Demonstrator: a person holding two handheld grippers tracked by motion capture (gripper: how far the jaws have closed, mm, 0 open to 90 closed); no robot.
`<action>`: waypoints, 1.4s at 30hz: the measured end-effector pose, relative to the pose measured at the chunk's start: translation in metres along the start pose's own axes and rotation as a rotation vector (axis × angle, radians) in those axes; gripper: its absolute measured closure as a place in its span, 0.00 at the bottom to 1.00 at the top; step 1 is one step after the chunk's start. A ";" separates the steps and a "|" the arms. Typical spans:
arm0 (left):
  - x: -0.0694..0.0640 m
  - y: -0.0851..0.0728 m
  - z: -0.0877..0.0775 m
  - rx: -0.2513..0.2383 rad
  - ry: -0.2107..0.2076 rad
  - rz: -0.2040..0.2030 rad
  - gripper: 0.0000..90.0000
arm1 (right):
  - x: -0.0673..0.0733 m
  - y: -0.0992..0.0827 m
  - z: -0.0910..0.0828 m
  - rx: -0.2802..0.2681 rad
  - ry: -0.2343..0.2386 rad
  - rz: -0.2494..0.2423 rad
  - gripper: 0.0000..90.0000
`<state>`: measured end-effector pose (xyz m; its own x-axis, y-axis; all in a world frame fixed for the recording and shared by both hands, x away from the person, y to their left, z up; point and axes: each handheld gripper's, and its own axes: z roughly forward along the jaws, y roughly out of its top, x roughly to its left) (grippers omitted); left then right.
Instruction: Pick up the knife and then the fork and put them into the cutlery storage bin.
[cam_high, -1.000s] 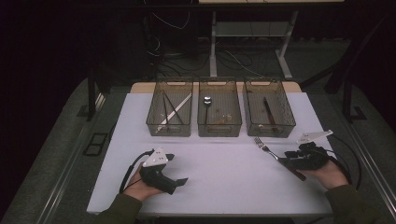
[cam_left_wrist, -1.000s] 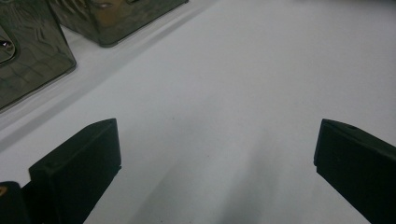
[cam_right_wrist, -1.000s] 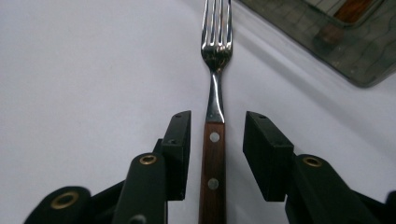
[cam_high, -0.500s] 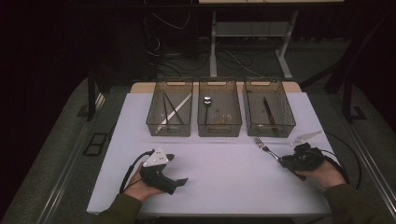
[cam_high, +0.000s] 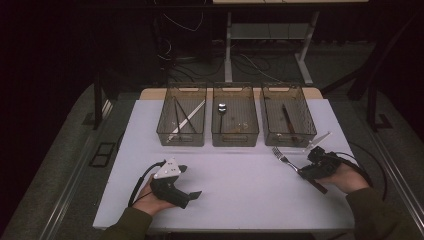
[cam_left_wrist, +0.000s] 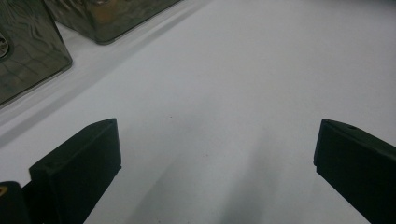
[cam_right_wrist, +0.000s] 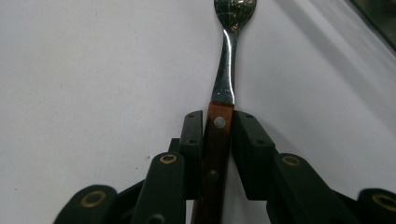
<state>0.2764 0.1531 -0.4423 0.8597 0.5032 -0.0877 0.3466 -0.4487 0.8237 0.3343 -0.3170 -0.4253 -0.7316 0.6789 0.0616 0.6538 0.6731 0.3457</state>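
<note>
A fork with a wooden handle lies on the white table at the right, its tines toward the bins. My right gripper is shut on it. In the right gripper view both pads press the sides of the brown handle, and the steel neck and tines of the fork reach out ahead over the table. My left gripper rests in a hand at the front left. It stands open, with bare table between its wide-set jaws.
Three clear bins stand in a row at the back: the left bin holds long thin utensils, the middle bin a spoon, the right bin a dark-handled piece. Two bin corners show in the left gripper view.
The right gripper has shifted slightly left along the fork and its jaws have closed onto the handle. The left gripper has stayed where it was.
</note>
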 end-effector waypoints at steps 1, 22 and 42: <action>0.000 0.000 0.000 0.001 0.000 0.001 0.00 | 0.000 0.002 0.000 0.016 -0.001 0.000 0.82; 0.000 0.000 0.001 0.008 -0.005 0.004 0.00 | 0.004 0.027 0.004 0.197 -0.027 -0.009 0.86; 0.000 0.000 0.000 0.004 -0.006 0.001 0.00 | -0.009 0.005 -0.028 -0.123 0.043 0.063 0.86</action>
<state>0.2765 0.1529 -0.4427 0.8622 0.4985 -0.0898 0.3471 -0.4523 0.8216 0.3385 -0.3278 -0.3978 -0.6994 0.7036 0.1258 0.6717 0.5869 0.4520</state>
